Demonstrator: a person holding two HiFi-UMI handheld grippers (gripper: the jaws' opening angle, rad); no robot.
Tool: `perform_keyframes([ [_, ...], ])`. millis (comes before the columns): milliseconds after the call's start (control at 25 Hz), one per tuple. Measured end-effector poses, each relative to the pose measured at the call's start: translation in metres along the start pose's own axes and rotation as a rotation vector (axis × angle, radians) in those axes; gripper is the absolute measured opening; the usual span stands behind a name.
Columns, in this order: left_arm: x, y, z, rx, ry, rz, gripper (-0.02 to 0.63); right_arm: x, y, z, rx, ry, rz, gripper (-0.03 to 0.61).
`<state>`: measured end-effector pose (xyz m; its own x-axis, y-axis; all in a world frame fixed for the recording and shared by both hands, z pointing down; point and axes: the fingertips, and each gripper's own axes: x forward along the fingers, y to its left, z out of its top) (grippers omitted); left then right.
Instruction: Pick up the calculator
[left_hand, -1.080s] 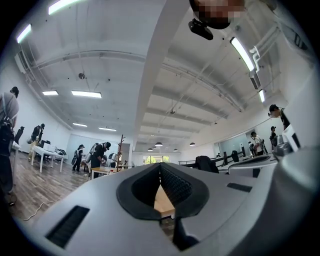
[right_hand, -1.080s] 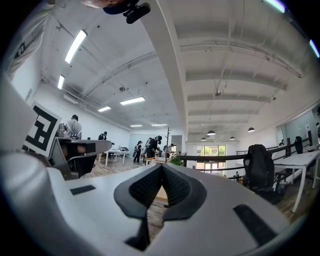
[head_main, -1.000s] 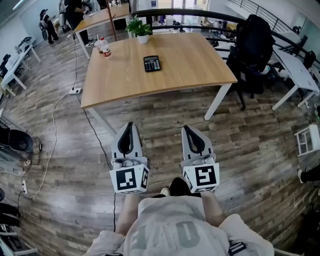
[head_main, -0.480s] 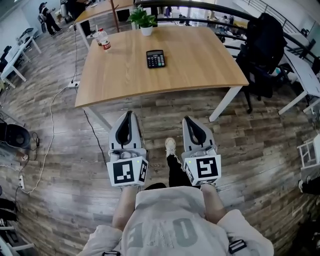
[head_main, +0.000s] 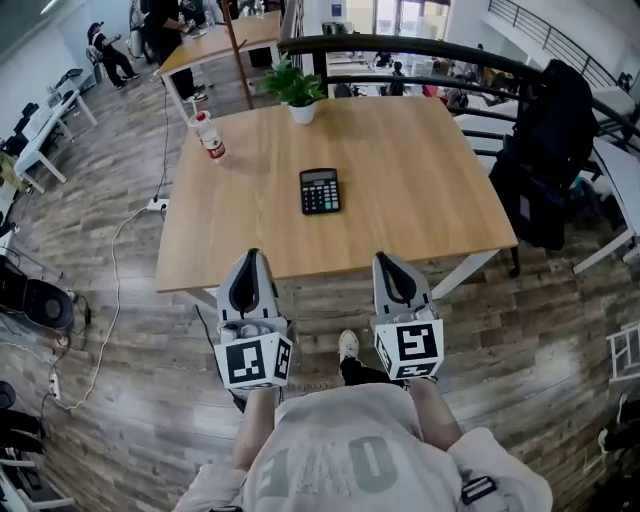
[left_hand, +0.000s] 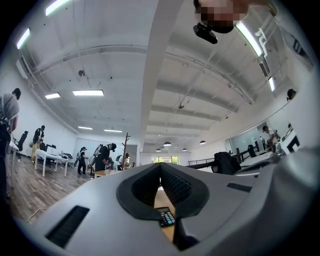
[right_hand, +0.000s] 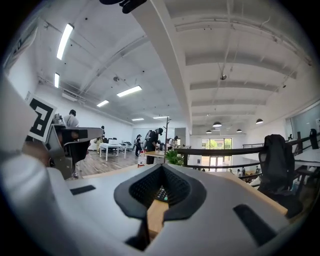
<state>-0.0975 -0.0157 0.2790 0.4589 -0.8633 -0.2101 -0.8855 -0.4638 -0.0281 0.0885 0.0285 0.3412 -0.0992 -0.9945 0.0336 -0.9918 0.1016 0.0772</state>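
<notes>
A black calculator (head_main: 320, 190) lies flat near the middle of the wooden table (head_main: 420, 200). It shows small through the jaw window in the left gripper view (left_hand: 167, 217) and in the right gripper view (right_hand: 161, 194). My left gripper (head_main: 252, 256) and right gripper (head_main: 384, 259) are held side by side at the table's near edge, well short of the calculator. Both point at it with jaws shut and nothing between them.
A potted plant (head_main: 297, 90) stands at the table's far edge and a bottle (head_main: 209, 138) at its far left corner. A dark chair with a coat (head_main: 545, 165) is on the right. Cables (head_main: 110, 260) run over the wood floor to the left. People stand at far desks.
Both grippers have come forward together from over the floor to the table's near edge. The calculator is now closer in view. The jaws stay shut.
</notes>
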Motion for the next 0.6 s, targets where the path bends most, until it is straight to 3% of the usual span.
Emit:
perform_keyframes([
  [280, 0.128, 0.025, -0.013, 0.017, -0.011, 0.046, 0.009, 0.133, -0.06, 0.004, -0.017, 0.032, 0.047, 0.018],
  [440, 0.174, 0.043, -0.02, 0.036, -0.016, 0.09, 0.009, 0.189, -0.07, 0.011, -0.028, 0.011, 0.108, 0.018],
  [600, 0.202, 0.042, -0.037, 0.044, 0.011, 0.084, 0.009, 0.222, -0.08, 0.005, -0.015, 0.009, 0.121, 0.018],
])
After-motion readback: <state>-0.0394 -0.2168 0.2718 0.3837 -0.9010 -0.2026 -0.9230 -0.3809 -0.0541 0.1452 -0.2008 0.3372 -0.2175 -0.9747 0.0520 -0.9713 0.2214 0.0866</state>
